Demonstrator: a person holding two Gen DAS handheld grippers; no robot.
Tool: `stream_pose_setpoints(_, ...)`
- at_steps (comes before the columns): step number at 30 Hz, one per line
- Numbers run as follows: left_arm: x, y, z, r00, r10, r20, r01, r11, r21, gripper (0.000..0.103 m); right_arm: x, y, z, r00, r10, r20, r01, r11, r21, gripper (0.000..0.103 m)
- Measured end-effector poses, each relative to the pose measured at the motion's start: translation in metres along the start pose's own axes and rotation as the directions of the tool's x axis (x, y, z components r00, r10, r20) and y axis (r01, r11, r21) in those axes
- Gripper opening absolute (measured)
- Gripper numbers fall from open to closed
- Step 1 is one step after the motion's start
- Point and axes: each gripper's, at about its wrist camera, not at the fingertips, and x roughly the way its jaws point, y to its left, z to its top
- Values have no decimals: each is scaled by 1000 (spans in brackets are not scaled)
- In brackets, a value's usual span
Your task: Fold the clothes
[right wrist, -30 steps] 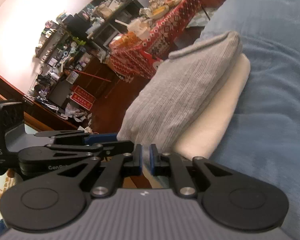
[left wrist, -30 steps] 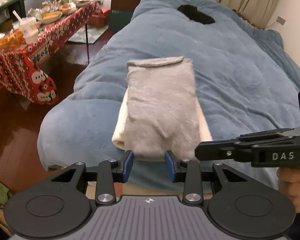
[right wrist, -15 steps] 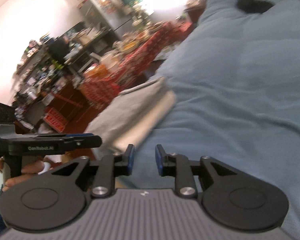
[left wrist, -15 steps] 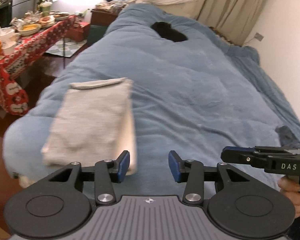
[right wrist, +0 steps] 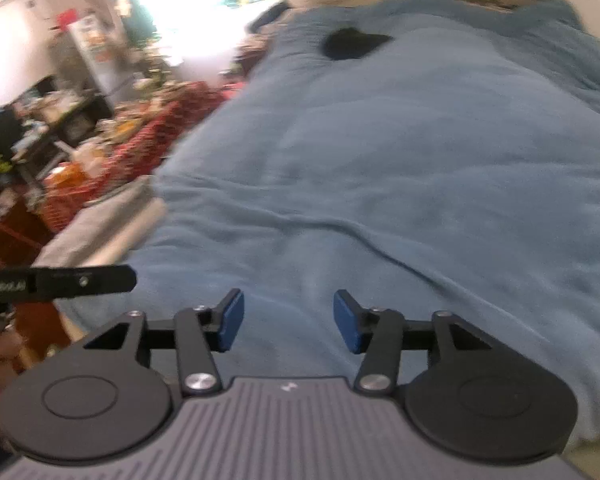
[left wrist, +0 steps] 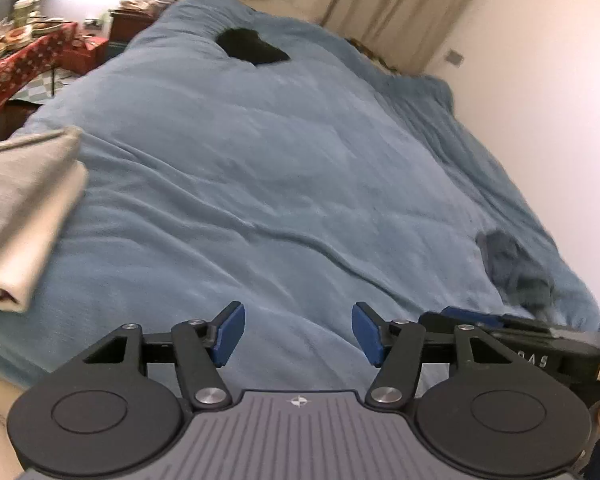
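Looking along my left gripper (left wrist: 298, 334), I see its blue-padded fingers (left wrist: 229, 332) spread wide apart over the blue blanket (left wrist: 284, 168) on the bed, holding nothing. The folded clothes (left wrist: 24, 204), a grey piece lying on a cream one, sit at the left edge of the blanket, well apart from my fingers. A small black item (left wrist: 252, 49) lies far up the blanket, and a crumpled dark blue garment (left wrist: 516, 268) rests near the right edge. My right gripper pokes in at the lower right, just beside the left one.

From the right wrist view, blurred, my right gripper (right wrist: 288, 320) also has its fingers (right wrist: 232, 320) apart and empty above the blanket (right wrist: 400, 168). The folded clothes (right wrist: 104, 224) lie off to the left at the bed's edge, with a red-covered desk (right wrist: 116, 160) crowded with things beyond them.
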Motion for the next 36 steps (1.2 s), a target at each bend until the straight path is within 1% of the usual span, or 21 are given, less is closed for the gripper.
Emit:
stream_pose_setpoints(1, 2, -9, -4, 1000, 15, -3, -15, 1000, 7, 66, -6, -7, -4, 1000, -29, 2, 29, 1000, 7, 64)
stream_pose_setpoints(2, 4, -18, -8, 1000, 27, -8, -27, 1000, 14, 68, -13, -15, -9, 998, -58, 4, 58, 998, 14, 66)
stream_pose_setpoints(4, 7, -33, -17, 999, 34, -24, -33, 999, 34, 68, -26, -29, -18, 994, -112, 10, 112, 993, 27, 75)
stream_pose_setpoints(6, 7, -45, -25, 999, 36, -41, -35, 999, 42, 70, -38, -38, -26, 988, -154, 11, 154, 988, 29, 81)
stream_pose_setpoints(7, 7, -50, -29, 998, 36, -49, -34, 999, 42, 73, -42, -39, -30, 985, -172, 9, 172, 985, 25, 84)
stream_pose_setpoints(9, 6, -57, -35, 997, 38, -62, -36, 999, 36, 78, -50, -43, -35, 977, -212, 7, 212, 977, 23, 87)
stream_pose_setpoints(10, 5, -59, -37, 997, 39, -68, -37, 999, 32, 81, -55, -46, -38, 973, -230, 7, 229, 973, 27, 91)
stream_pose_setpoints(11, 3, -62, -39, 996, 42, -74, -40, 999, 30, 83, -60, -47, -40, 971, -241, 7, 241, 970, 32, 93)
stream_pose_setpoints(13, -1, -70, -43, 995, 71, -76, -67, 996, 54, 83, -67, -43, -42, 965, -261, 10, 261, 964, 44, 102)
stream_pose_setpoints(16, -10, -82, -49, 987, 153, -56, -148, 985, 83, 86, -77, -34, -44, 951, -310, 4, 310, 950, 30, 102)
stream_pose_setpoints(17, -15, -85, -50, 985, 164, -51, -160, 984, 77, 86, -81, -31, -45, 944, -331, -2, 330, 944, 17, 102)
stream_pose_setpoints(20, -30, -91, -57, 985, 170, -40, -167, 983, 73, 86, -99, -21, -47, 935, -355, -7, 355, 935, 1, 102)
stream_pose_setpoints(22, -41, -95, -62, 984, 177, -33, -174, 982, 73, 87, -114, -15, -49, 938, -347, -12, 347, 938, 6, 102)
stream_pose_setpoints(28, -72, -105, -77, 981, 196, -14, -194, 978, 73, 93, -160, 12, -60, 938, -345, 25, 344, 938, 28, 102)
stream_pose_setpoints(30, -83, -109, -82, 979, 202, -8, -201, 977, 73, 95, -171, 23, -67, 934, -356, 38, 355, 934, 27, 102)
stream_pose_setpoints(33, -94, -113, -91, 978, 208, 0, -207, 974, 87, 96, -185, 35, -75, 928, -370, 49, 369, 929, 27, 102)
stream_pose_setpoints(36, -97, -115, -97, 981, 195, -11, -193, 976, 100, 96, -194, 41, -84, 935, -353, 37, 351, 935, 51, 102)
